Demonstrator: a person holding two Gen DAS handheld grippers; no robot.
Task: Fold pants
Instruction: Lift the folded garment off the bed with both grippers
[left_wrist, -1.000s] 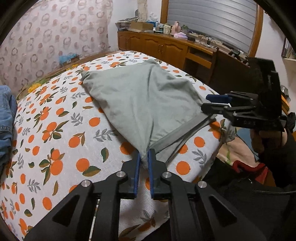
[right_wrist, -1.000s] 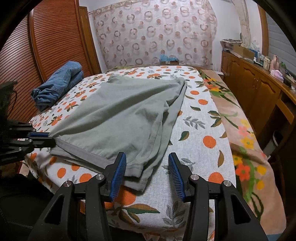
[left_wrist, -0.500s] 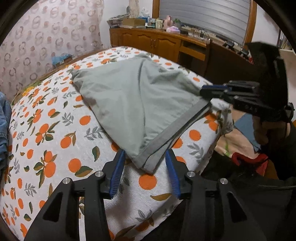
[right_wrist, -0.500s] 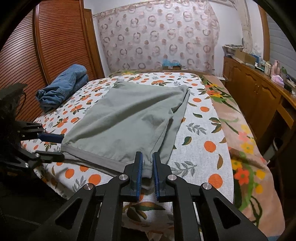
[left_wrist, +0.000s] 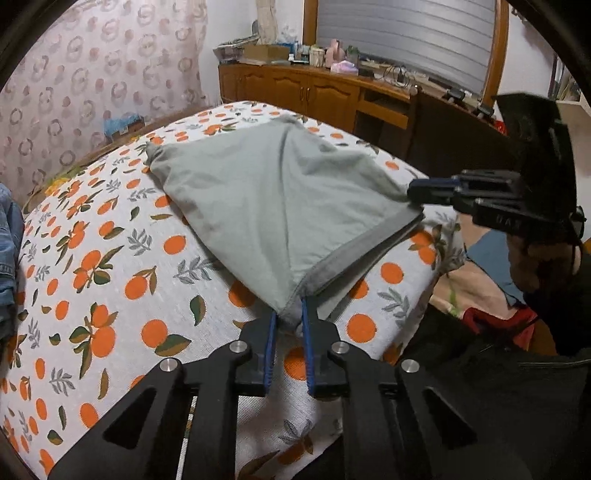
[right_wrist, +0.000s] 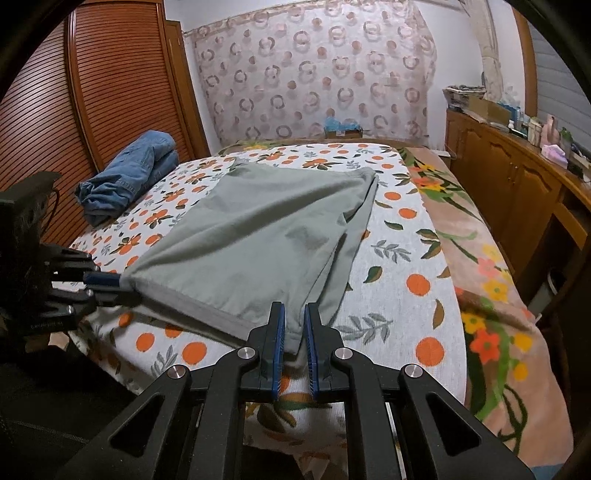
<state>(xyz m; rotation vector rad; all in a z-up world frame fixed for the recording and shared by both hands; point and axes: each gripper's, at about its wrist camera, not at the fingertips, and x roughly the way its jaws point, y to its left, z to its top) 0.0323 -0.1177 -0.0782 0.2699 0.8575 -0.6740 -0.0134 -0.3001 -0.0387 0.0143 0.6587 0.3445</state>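
Two grippers, left gripper (left_wrist: 287, 321) and right gripper (right_wrist: 294, 325), each with jaws clamped on one grey pants (right_wrist: 258, 236) corner.

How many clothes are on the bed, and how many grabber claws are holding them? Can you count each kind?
Grey-green cotton pants, spread flat on the bed: 1
Blue denim jeans, bundled by the wooden wardrobe side: 1
Black two-finger grippers with blue pads, left gripper and right gripper, each clamped on a corner of the grey pants' waistband end: 2
Total: 4
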